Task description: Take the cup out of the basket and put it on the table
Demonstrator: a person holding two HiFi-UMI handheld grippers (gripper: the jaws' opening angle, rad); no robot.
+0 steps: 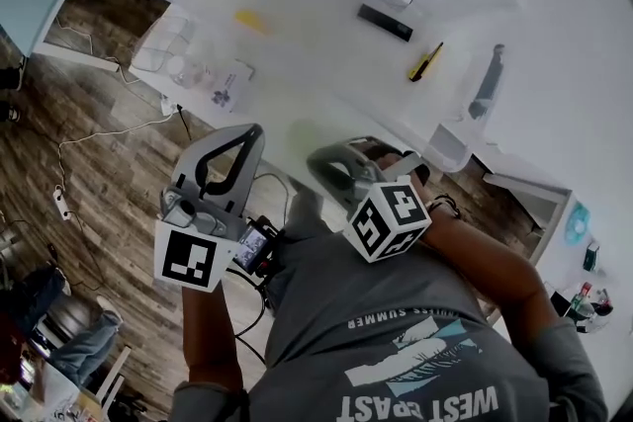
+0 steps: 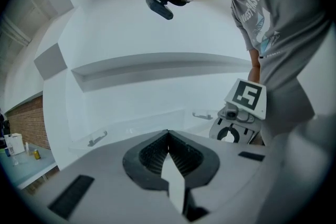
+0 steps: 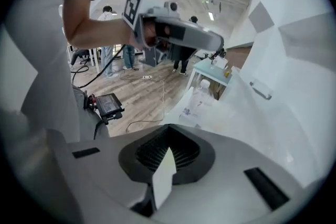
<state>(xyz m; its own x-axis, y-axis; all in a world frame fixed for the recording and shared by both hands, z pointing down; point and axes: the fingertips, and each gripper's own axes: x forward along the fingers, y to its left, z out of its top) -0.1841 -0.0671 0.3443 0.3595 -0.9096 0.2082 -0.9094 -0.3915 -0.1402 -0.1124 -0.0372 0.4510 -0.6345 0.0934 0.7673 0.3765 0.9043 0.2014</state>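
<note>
Grey left gripper (image 2: 168,135): jaws pressed together, empty | right gripper (image 3: 168,129): jaws pressed together, empty | both beside white table (image 1: 316,25) edge

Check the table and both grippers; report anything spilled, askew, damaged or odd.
Nothing looks spilled or broken on the table. The left gripper and right gripper are both shut and empty, held close to the person's chest. No cup or basket can be made out.

The head view looks steeply down on the surface (image 1: 316,44). The left gripper view faces the right gripper (image 2: 229,136). The right gripper view faces the left gripper (image 3: 210,38).
</note>
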